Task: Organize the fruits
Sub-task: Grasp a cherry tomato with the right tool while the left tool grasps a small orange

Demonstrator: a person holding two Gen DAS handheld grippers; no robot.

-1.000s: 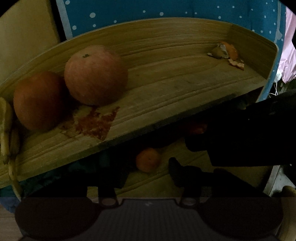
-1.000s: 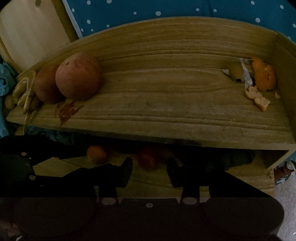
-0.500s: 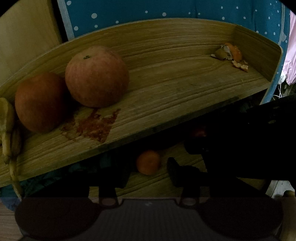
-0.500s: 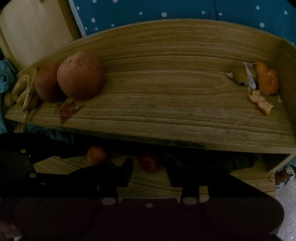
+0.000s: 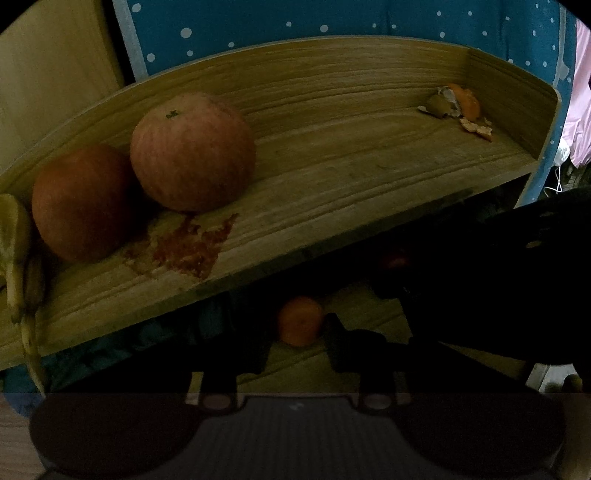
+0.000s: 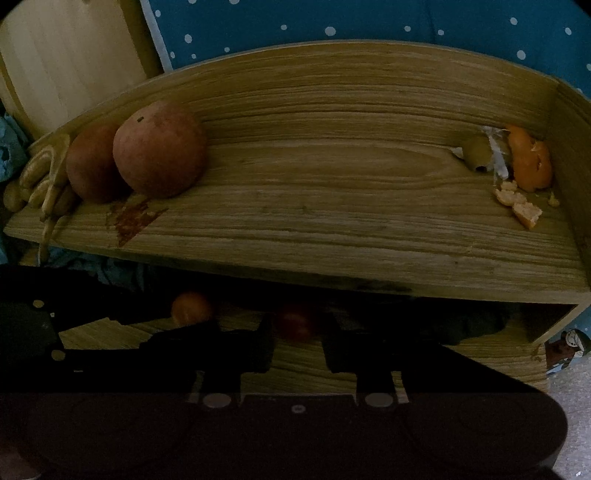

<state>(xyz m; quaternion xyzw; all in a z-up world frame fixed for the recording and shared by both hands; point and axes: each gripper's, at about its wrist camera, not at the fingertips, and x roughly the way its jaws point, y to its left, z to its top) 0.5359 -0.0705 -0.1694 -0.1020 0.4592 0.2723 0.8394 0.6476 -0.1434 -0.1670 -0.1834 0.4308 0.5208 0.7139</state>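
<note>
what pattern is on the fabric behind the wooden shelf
The fabric is teal-blue with small white polka dots, clearest in the right wrist view.

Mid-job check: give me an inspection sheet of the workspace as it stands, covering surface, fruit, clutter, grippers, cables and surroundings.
Surface: two-tier wooden shelf; reddish stain on the upper tier, lower tier in deep shadow.
Job's things: two apples touching at the upper tier's left end; small orange fruit and red fruit on the lower tier.
Clutter: orange peel scraps at the upper tier's right end; banana peel hanging over the left end.
Grippers: left gripper open around the orange fruit; right gripper open around the red fruit; contact unclear.
Cables: white cord at far right.
Surroundings: blue dotted fabric behind; pale wooden board at left.
</note>
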